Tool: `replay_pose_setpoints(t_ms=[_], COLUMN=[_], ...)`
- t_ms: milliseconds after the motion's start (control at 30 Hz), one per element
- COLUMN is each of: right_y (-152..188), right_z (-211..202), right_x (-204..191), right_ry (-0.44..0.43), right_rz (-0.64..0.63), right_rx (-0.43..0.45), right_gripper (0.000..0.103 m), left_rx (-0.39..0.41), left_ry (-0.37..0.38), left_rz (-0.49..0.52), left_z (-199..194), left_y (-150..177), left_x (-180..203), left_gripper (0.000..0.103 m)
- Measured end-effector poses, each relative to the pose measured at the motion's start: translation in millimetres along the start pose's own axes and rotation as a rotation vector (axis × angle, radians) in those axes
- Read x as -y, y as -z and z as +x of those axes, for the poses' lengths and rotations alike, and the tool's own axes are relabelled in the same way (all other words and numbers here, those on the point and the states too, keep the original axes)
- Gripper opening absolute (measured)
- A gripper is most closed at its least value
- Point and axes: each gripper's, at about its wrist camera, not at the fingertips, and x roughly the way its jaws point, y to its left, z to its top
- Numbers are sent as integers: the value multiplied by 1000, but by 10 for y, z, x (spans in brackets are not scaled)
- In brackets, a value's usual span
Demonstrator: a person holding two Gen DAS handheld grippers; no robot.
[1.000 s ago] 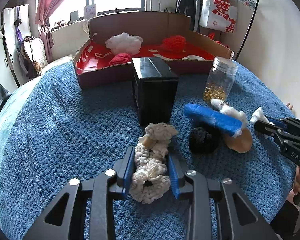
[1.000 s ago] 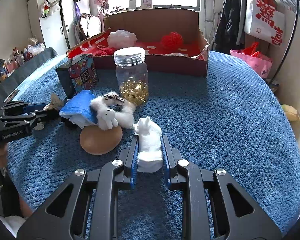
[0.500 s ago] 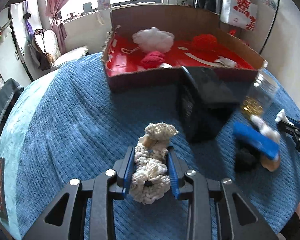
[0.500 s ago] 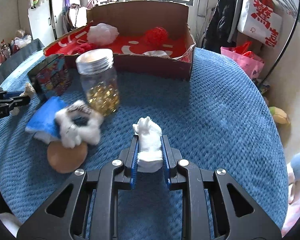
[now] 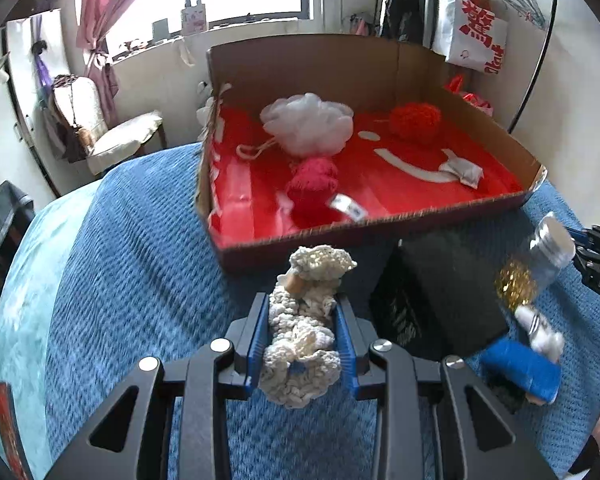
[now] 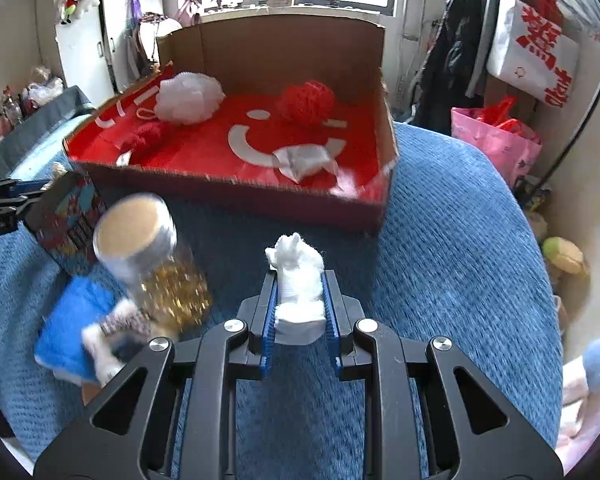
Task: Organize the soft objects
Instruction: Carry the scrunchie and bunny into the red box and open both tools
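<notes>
Pink bag (image 6: 496, 136) beside blue blanket (image 6: 452, 240), right wrist view only

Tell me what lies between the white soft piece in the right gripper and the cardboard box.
Only bare blue blanket lies between the white piece and the box, as the right wrist view shows.

The white bag (image 5: 471, 37) bears large red Chinese characters; the right tongs (image 5: 598, 264) read "DAS".
</notes>
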Motion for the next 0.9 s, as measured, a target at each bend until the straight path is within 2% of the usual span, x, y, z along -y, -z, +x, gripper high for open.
replay_pose_setpoints(t_ms=[67, 433, 667, 900], right_y=[-84, -427, -721, -1008], right_z=[30, 125, 182, 396], right_x=[21, -83, -123, -237], right_ry=[-40, -98, -160, -239], right_rz=[2, -93, -99, -114], right_rx=[-5, -24, -21, -46], right_gripper=[20, 20, 20, 20], left_rx=[0, 11, 3, -24], left_ry=[8, 93, 147, 206], left_rz=[12, 102, 179, 208], left_z=[35, 124, 193, 427], left_y=[-80, -504, -759, -1002], left_x=[-6, 53, 332, 618], left_gripper=[34, 34, 34, 34])
